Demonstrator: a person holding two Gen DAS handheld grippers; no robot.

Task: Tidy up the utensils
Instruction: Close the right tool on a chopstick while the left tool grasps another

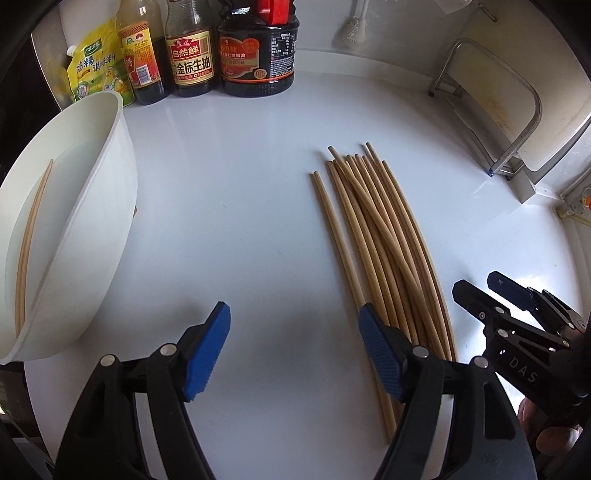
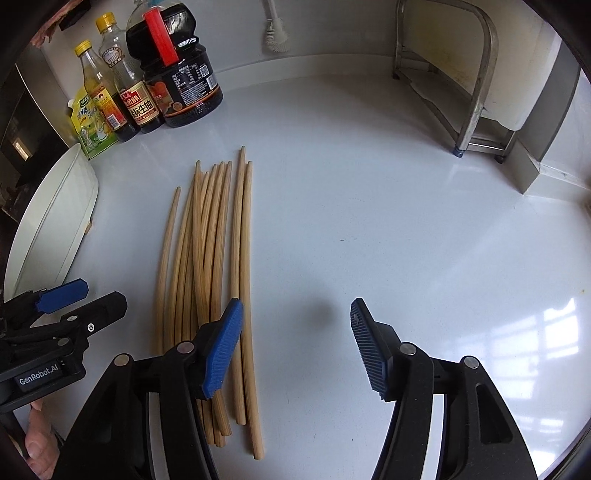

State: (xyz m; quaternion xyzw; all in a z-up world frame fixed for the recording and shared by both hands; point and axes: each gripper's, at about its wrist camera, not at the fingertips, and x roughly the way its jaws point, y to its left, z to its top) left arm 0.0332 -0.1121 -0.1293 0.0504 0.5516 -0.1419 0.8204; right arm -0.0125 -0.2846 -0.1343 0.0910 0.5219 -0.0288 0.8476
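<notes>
Several wooden chopsticks (image 1: 380,236) lie in a loose bundle on the white counter; they also show in the right wrist view (image 2: 210,258). A white tub (image 1: 92,229) at the left holds one chopstick (image 1: 31,236); its rim shows in the right wrist view (image 2: 51,221). My left gripper (image 1: 295,347) is open and empty, just left of the bundle, its right finger over the chopsticks' near ends. My right gripper (image 2: 295,347) is open and empty, just right of the bundle. Each gripper shows in the other's view: the right one (image 1: 491,291), the left one (image 2: 85,295).
Sauce bottles (image 1: 229,48) and a yellow seasoning pouch (image 1: 96,66) stand at the back left. A metal rack (image 1: 491,107) stands at the back right by the wall. A white brush (image 1: 354,29) hangs on the back wall.
</notes>
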